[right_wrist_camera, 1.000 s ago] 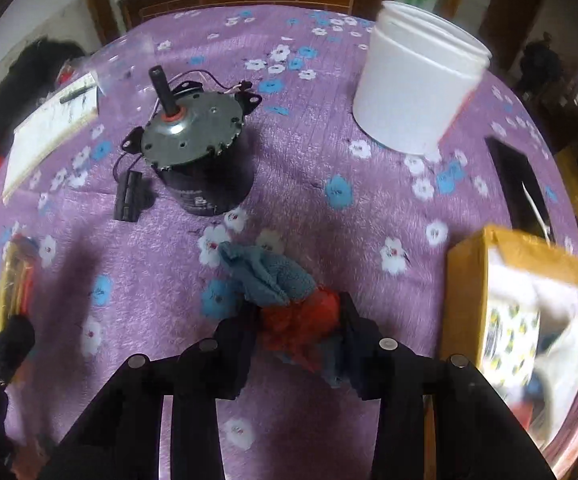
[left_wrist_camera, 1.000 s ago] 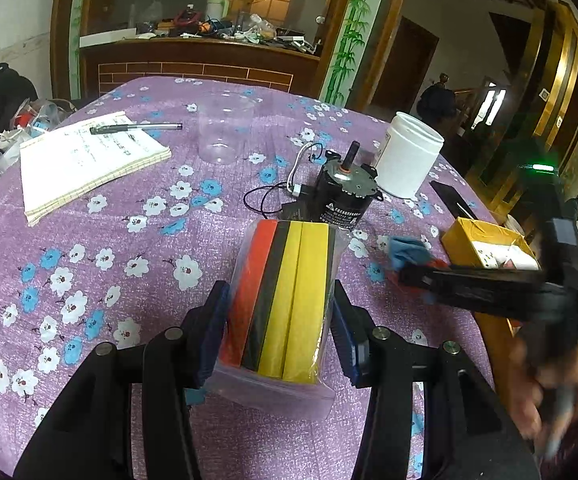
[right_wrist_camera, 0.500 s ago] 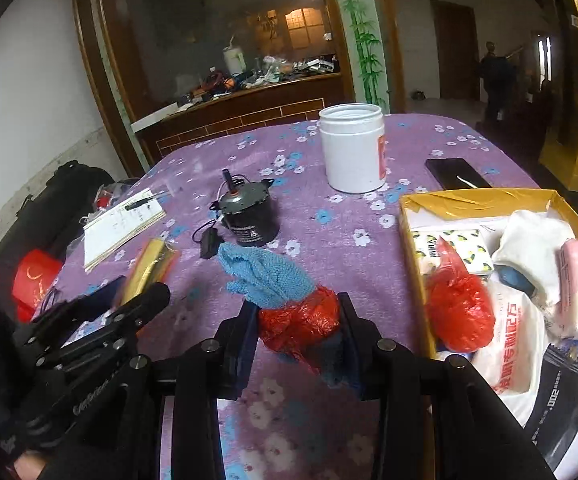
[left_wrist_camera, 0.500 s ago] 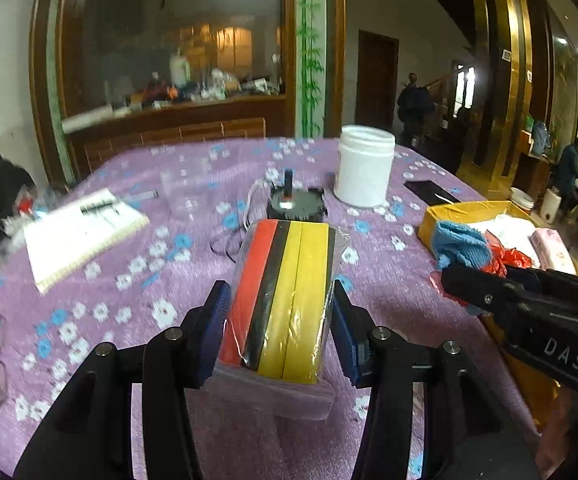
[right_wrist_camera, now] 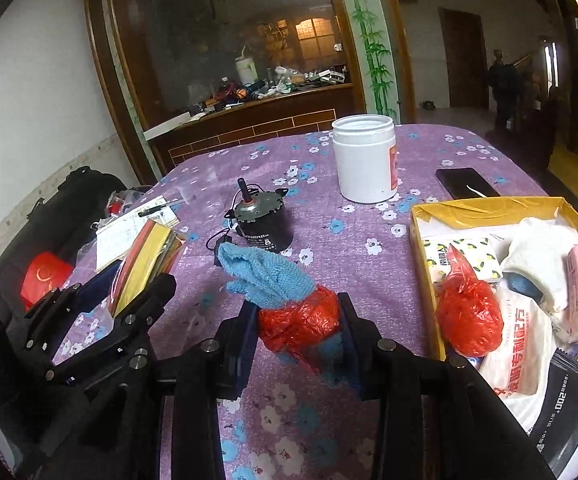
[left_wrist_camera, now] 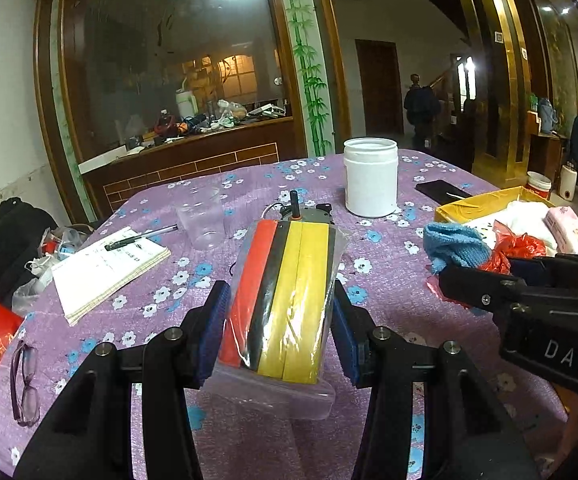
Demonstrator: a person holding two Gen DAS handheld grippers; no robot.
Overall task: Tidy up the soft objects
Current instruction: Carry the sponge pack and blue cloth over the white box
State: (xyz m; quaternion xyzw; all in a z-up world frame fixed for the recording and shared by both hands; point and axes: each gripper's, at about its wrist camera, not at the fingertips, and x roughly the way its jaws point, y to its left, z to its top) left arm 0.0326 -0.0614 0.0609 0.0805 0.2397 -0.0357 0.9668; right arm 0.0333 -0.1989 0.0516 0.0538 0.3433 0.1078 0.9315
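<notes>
While both my tools hang above the purple flowered counter (left_wrist_camera: 373,240), my left gripper (left_wrist_camera: 279,326) is clamped on a bagged stack of sponges (left_wrist_camera: 285,300) — red, black and yellow — held clear of the cloth. My right gripper (right_wrist_camera: 299,334) pinches a blue knit cloth bundle (right_wrist_camera: 265,276) wrapped in red plastic, just left of the yellow box (right_wrist_camera: 485,204) of soft packs.

Left tool (left_wrist_camera: 279,328) and right tool (right_wrist_camera: 299,336) both clamped, raised.
</notes>
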